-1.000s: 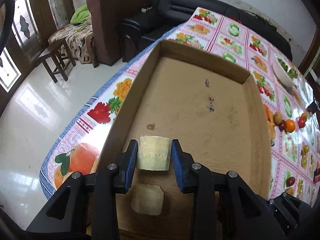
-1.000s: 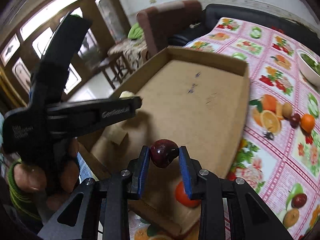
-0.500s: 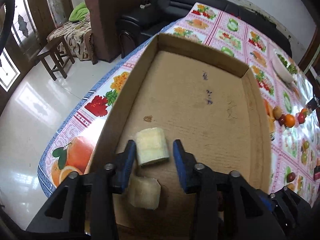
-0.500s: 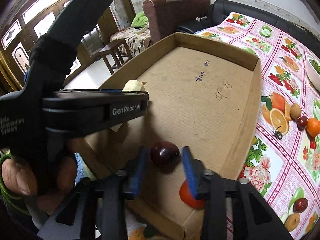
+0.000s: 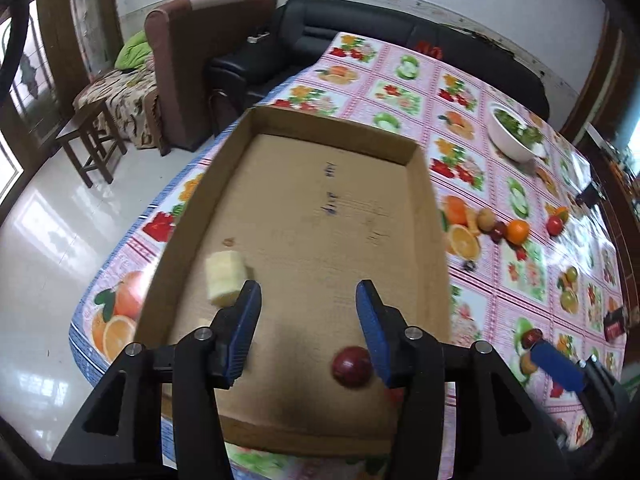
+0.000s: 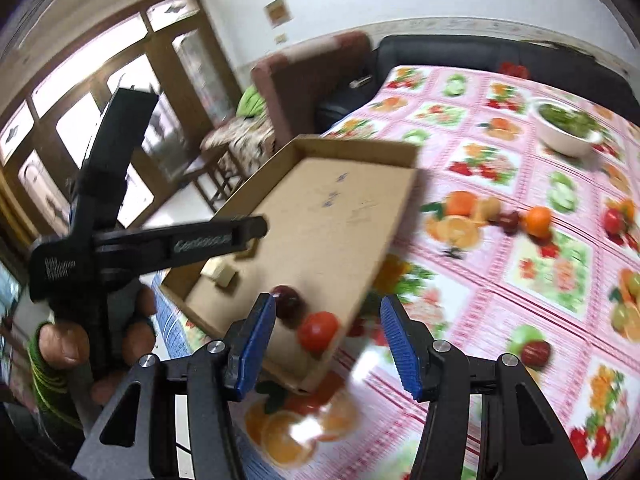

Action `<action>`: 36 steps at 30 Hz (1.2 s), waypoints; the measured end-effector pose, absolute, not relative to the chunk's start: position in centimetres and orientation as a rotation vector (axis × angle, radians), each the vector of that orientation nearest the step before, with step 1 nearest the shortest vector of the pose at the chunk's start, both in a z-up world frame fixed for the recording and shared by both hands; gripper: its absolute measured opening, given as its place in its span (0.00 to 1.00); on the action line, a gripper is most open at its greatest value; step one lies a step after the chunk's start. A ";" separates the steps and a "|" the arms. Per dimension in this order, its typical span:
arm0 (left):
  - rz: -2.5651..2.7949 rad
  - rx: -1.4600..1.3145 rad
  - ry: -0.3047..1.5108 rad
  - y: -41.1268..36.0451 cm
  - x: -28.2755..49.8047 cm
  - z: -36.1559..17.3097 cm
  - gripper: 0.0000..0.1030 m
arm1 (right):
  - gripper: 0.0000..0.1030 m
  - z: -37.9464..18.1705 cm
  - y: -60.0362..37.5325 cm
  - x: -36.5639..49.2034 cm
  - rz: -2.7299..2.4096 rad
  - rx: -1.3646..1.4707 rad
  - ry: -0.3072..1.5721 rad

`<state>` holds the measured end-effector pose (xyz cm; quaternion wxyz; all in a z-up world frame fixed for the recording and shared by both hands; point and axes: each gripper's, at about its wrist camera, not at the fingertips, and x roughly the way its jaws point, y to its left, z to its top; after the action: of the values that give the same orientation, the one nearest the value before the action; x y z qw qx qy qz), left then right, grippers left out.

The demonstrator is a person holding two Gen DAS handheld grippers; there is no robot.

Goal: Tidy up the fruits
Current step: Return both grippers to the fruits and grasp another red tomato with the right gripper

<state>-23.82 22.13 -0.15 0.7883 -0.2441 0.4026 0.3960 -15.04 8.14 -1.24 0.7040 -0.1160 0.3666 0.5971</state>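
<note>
A shallow cardboard box (image 5: 416,208) lies on the fruit-print tablecloth. In it, a pale yellow fruit chunk (image 5: 224,278) lies at the near left and a dark red plum (image 5: 352,366) at the near right. My left gripper (image 5: 308,324) is open and empty above the box's near end. In the right wrist view my right gripper (image 6: 328,344) is open and empty over the box's near right corner (image 6: 320,372), above the plum (image 6: 289,300) and a red tomato (image 6: 319,330). A second pale chunk (image 6: 220,274) lies beyond them.
Loose fruits on the cloth right of the box: an orange (image 5: 517,231), a brown fruit (image 5: 487,219), small red ones (image 5: 554,224), another (image 6: 535,352). A white bowl of greens (image 5: 514,136) stands far right. Sofas and a stool lie beyond the table edge.
Both grippers opened and pulled back and up. The left let go of the pale chunk, now lying in the box; the right let go of the plum, now resting by the tomato.
</note>
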 end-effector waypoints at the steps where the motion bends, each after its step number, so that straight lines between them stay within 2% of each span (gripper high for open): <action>1: 0.838 -0.525 0.868 21.7 -23.6 -0.1 0.47 | 0.55 -1.1 7.6 -14.5 1.311 -0.243 0.816; 17: 0.653 -0.487 0.895 15.2 -19.4 0.5 0.47 | 0.56 -2.5 -3.9 -6.0 1.024 -0.031 0.876; 36: 0.398 -0.485 0.987 9.0 -14.4 -1.9 0.46 | 0.55 -3.8 -8.5 -1.9 0.868 0.006 0.877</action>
<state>-14.36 8.99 -1.90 0.8339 -0.2287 0.4658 0.1881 -1.94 -8.46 -3.80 0.8157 0.0027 0.4113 0.4069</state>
